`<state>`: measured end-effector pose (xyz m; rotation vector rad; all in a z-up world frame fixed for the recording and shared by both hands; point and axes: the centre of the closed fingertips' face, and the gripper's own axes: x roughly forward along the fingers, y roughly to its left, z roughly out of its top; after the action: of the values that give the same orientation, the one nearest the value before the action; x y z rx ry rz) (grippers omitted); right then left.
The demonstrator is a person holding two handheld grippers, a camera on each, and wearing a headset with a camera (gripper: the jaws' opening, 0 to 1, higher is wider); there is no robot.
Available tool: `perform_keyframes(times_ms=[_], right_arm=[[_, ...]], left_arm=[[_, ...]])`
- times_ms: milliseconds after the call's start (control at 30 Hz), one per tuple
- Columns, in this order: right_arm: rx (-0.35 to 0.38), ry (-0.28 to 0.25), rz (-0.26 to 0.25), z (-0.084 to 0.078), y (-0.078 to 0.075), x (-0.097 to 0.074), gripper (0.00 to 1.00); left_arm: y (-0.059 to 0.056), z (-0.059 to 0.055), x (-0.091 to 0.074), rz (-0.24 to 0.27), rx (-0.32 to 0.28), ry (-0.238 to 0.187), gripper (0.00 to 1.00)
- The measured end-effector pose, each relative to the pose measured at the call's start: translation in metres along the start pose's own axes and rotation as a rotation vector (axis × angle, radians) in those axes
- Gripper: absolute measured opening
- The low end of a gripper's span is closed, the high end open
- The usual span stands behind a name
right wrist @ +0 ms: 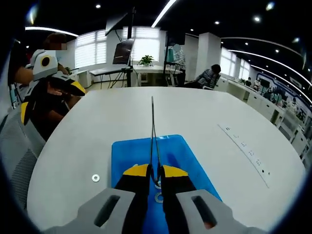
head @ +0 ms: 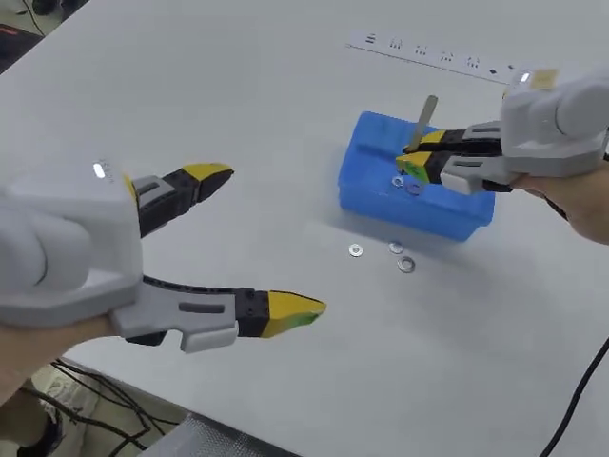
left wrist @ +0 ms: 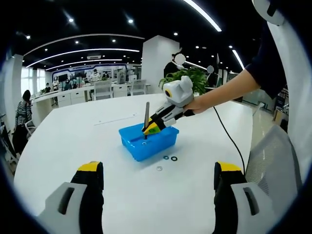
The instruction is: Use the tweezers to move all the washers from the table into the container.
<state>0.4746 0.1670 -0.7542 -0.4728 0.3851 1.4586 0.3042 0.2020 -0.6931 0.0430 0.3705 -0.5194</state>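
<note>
Over the container [head: 447, 217], the right gripper [head: 419, 157] clamps upright tweezers [head: 425, 114]; the left gripper [head: 257, 238] gapes wide.

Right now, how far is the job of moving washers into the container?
Done: at least two washers lie in the blue container. In hand: the right gripper holds the tweezers above it. Left: three more washers on the table beside the container. The left gripper is open.

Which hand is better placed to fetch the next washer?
Right gripper: it grips the tweezers over the container, beside the loose washers. The left gripper is open and farther off.
</note>
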Motion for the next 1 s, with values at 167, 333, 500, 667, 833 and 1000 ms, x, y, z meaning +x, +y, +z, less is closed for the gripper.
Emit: perform_keyframes(times_ms=[167, 333, 500, 667, 833, 1000], right_arm=[[0.009, 0.005, 0.004, -0.002, -0.001, -0.001, 0.1], [0.015, 0.011, 0.004, -0.003, -0.002, -0.002, 0.1], [0.034, 0.003, -0.001, -0.002, -0.004, -0.003, 0.1], [0.014, -0.003, 0.003, 0.002, -0.002, -0.005, 0.08], [-0.01, 0.005, 0.009, 0.005, 0.002, -0.009, 0.07], [-0.035, 0.026, 0.016, 0.004, 0.006, -0.013, 0.07]], left_arm=[[-0.006, 0.003, 0.006, -0.012, -0.001, 0.005, 1.0], [-0.007, 0.006, 0.007, -0.015, 0.003, 0.006, 1.0], [-0.006, 0.006, 0.004, -0.011, 0.002, 0.011, 1.0], [-0.006, 0.007, 0.002, -0.005, -0.003, 0.01, 1.0], [-0.002, 0.013, 0.007, -0.011, -0.01, -0.003, 1.0], [0.008, 0.022, 0.017, -0.021, 0.013, -0.018, 0.99]])
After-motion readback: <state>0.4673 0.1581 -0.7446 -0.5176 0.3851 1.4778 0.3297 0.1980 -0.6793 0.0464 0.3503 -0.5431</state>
